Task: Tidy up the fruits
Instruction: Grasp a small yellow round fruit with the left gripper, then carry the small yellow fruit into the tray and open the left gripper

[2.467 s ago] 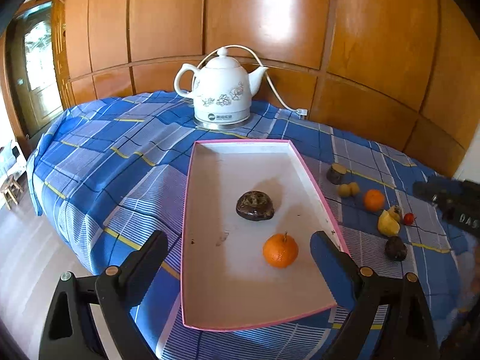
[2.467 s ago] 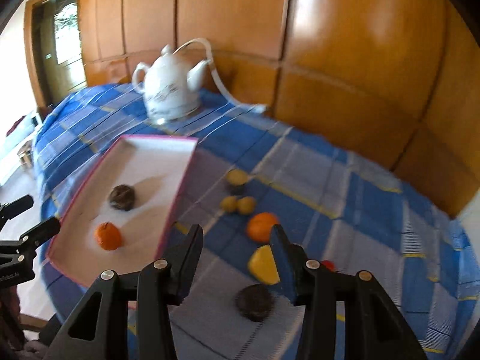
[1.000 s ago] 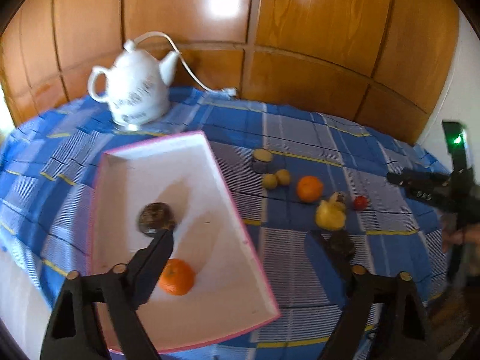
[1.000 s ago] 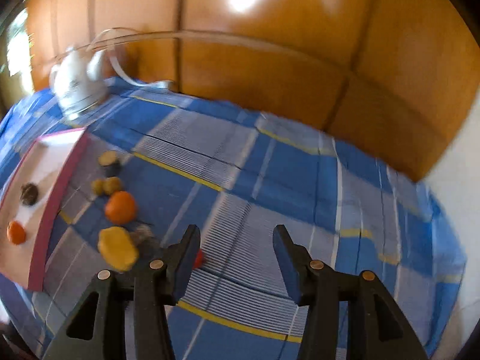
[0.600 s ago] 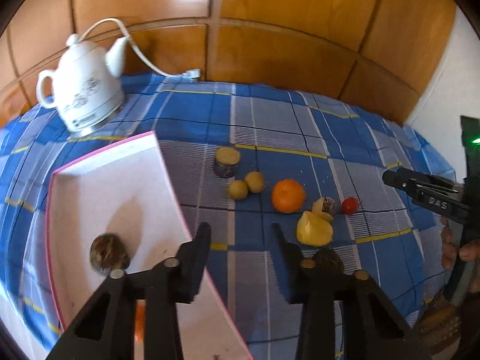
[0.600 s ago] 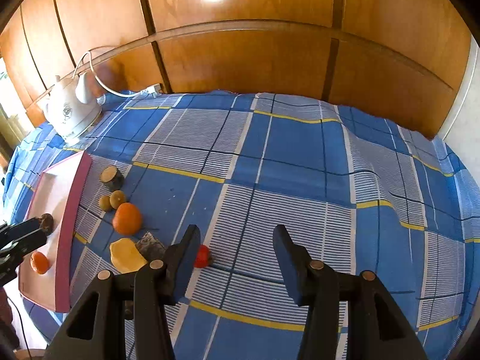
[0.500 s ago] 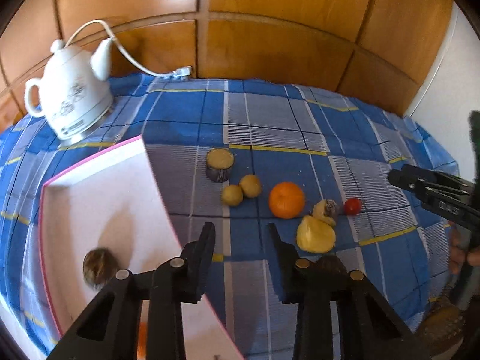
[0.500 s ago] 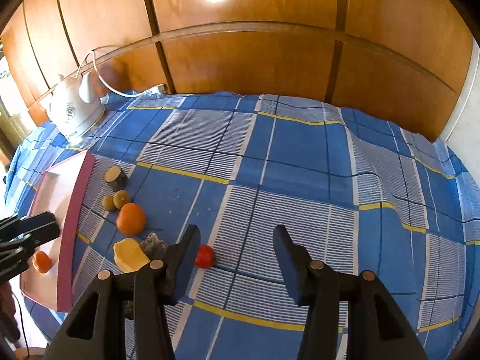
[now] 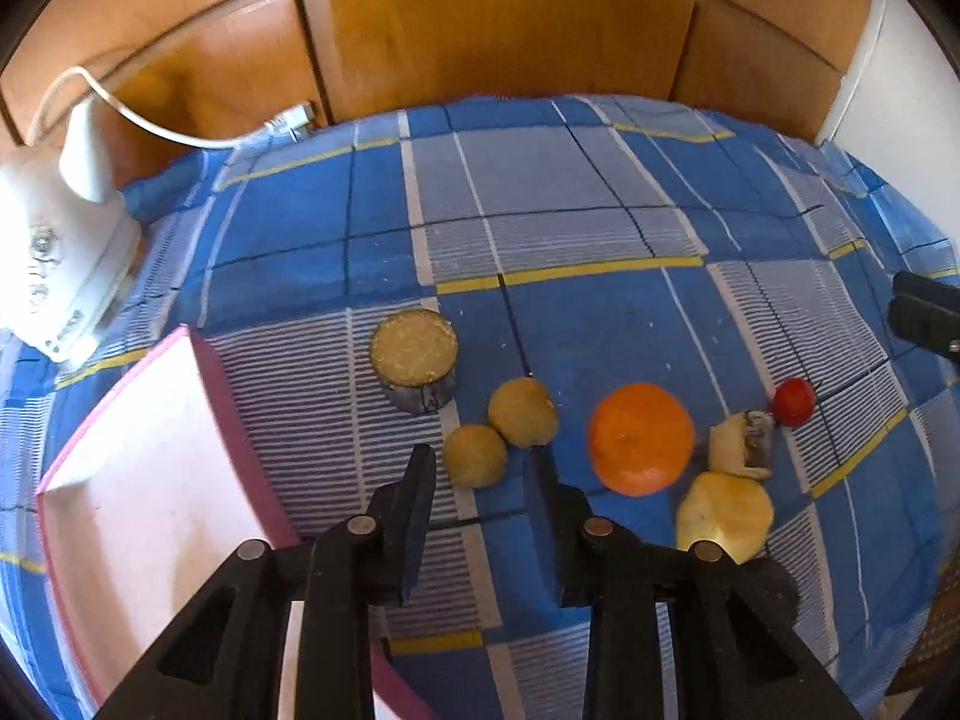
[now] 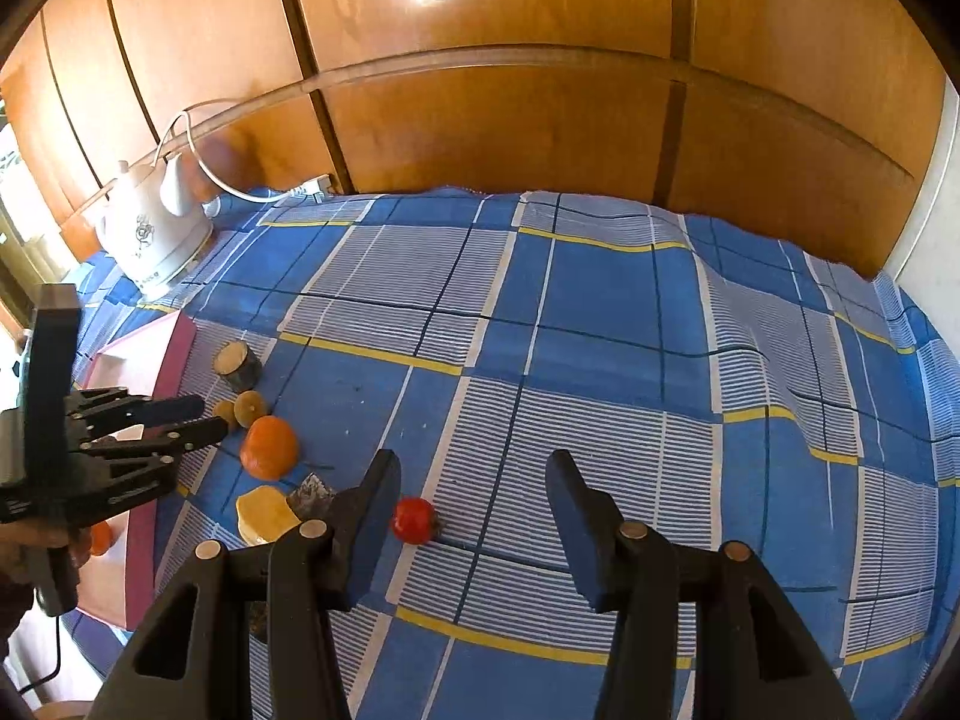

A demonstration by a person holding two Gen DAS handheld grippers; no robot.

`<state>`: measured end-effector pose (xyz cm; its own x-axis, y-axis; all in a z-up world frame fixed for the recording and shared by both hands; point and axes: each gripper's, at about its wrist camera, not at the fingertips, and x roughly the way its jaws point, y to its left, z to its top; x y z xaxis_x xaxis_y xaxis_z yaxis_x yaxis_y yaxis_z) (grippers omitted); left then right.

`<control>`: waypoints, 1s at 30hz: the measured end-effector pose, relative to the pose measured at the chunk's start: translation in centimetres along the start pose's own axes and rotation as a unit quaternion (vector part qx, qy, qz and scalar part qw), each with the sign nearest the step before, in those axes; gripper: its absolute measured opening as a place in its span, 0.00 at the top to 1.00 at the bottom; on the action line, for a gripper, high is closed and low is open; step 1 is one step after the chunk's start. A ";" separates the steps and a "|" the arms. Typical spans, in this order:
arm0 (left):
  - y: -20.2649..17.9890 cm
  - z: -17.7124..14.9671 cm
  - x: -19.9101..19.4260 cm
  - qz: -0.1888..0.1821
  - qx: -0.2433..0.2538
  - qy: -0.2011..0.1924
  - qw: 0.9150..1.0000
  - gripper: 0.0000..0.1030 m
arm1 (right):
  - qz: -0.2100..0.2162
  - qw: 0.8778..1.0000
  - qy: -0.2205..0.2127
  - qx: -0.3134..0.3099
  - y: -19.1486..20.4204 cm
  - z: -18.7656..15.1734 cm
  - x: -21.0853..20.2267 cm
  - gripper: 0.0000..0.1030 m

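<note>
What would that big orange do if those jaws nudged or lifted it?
The orange looks round and sits free on the cloth, so a nudge would probably roll it. Its skin looks smooth, so narrow jaws might slip off its curve. It seems firm and whole, so it would likely hold its shape.

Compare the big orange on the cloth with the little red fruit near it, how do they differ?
The orange is far larger than the red fruit. The orange is orange with a matte, dimpled skin; the red fruit is deep red and smooth. The orange lies next to the two small brown fruits; the red fruit lies farthest from the tray. Both are round and rest on the checked cloth, outside the tray.
</note>
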<state>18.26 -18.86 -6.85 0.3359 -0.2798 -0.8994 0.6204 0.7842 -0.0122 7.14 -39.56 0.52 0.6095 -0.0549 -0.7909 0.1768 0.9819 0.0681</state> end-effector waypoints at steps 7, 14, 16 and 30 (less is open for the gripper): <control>-0.3 -0.8 -0.3 -0.020 -0.011 -0.010 1.000 0.76 | -0.004 1.000 -0.005 0.009 -0.4 0.1 0.0 0.50; -2.3 -3.5 -4.5 -0.050 -0.019 -0.056 0.997 0.76 | 0.027 0.999 0.017 0.029 -0.9 0.0 0.8 0.50; -3.1 -4.6 -5.6 -0.055 -0.017 -0.068 0.996 0.76 | 0.039 0.999 0.025 0.027 -0.6 -0.2 1.1 0.50; -5.3 -10.7 -9.6 -0.073 -0.035 -0.088 0.993 0.76 | 0.092 0.992 0.070 0.042 -0.2 -1.2 2.6 0.50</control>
<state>4.14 -14.45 -2.76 0.3692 -0.4805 -0.7955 0.6223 0.7636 -0.1724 7.78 -39.71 -2.27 0.5249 0.1548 -0.8370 0.1405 0.9541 0.2645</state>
